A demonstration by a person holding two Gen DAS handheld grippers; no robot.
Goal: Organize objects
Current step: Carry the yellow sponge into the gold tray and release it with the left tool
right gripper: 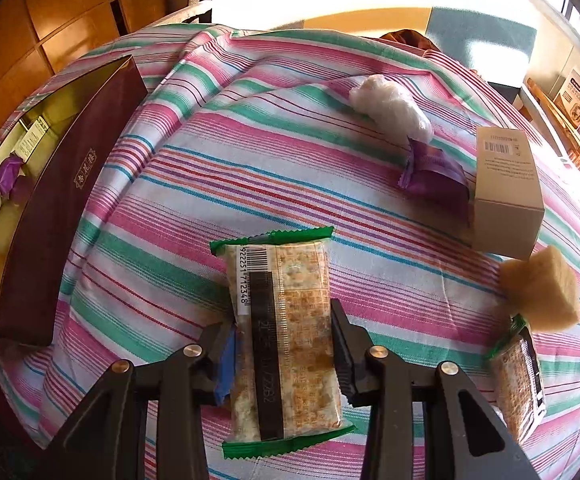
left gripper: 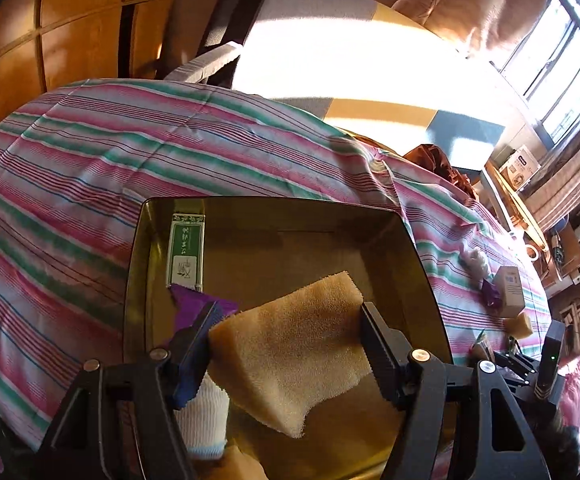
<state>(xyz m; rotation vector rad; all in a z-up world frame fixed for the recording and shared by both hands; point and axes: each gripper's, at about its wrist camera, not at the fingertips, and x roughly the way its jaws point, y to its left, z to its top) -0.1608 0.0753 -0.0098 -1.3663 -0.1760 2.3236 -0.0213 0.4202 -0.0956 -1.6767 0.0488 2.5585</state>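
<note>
Gripped between the left gripper (left gripper: 286,344)'s jaws, a tan sponge (left gripper: 290,344) hangs above the gold-lined box (left gripper: 422,264), directly over its bare floor. Right-wrist view: the right gripper (right gripper: 284,348) clamps a cracker packet (right gripper: 286,336), long axis running forward, the box (right gripper: 62,208) well left.

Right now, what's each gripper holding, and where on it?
Left gripper grips the sponge across its sides, above the box. Right gripper clamps the cracker packet by its long edges, mid-length.
</note>
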